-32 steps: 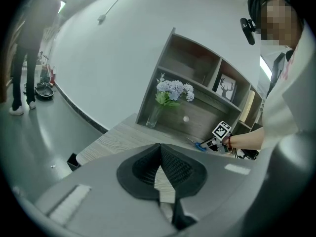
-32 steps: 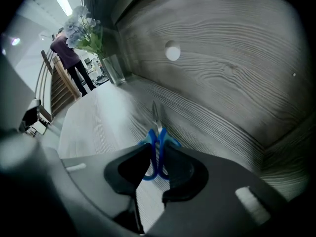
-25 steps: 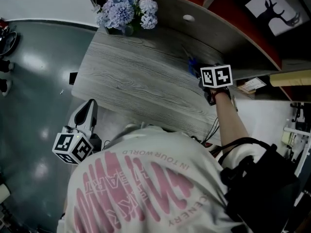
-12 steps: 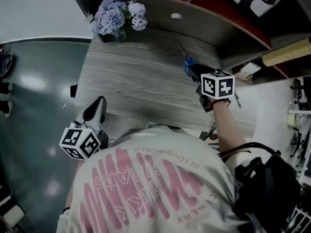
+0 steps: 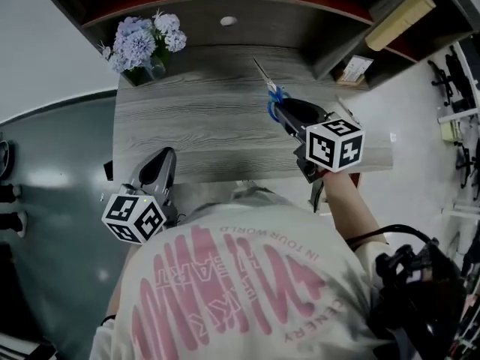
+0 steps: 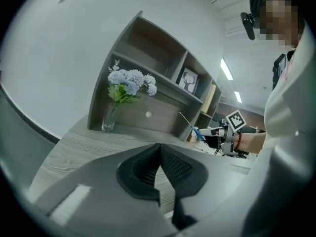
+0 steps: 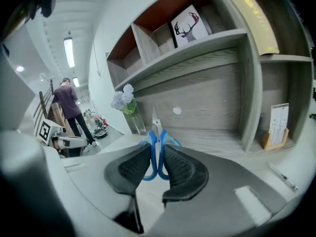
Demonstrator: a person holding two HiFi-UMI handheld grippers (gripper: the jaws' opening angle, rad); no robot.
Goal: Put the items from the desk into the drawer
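Note:
Blue-handled scissors (image 5: 270, 94) are held above the grey wooden desk (image 5: 202, 126), blades pointing toward the back. My right gripper (image 5: 289, 115) is shut on their handles; in the right gripper view the blue handles (image 7: 157, 152) sit pinched between the black pads. My left gripper (image 5: 157, 172) hangs off the desk's front edge at the left, shut with nothing between its pads (image 6: 159, 168). A drawer front with a round white knob (image 5: 228, 21) lies under the shelf at the back.
A glass vase of blue flowers (image 5: 142, 42) stands at the desk's back left. Shelves (image 7: 197, 38) rise behind the desk, with a deer picture (image 7: 190, 19) on one. A small card holder (image 7: 276, 127) sits in the right cubby. A person (image 7: 69, 107) stands far off.
The right gripper has lifted the scissors and drawn them toward the front of the desk. The head view has swung left; the left gripper stays by the front edge.

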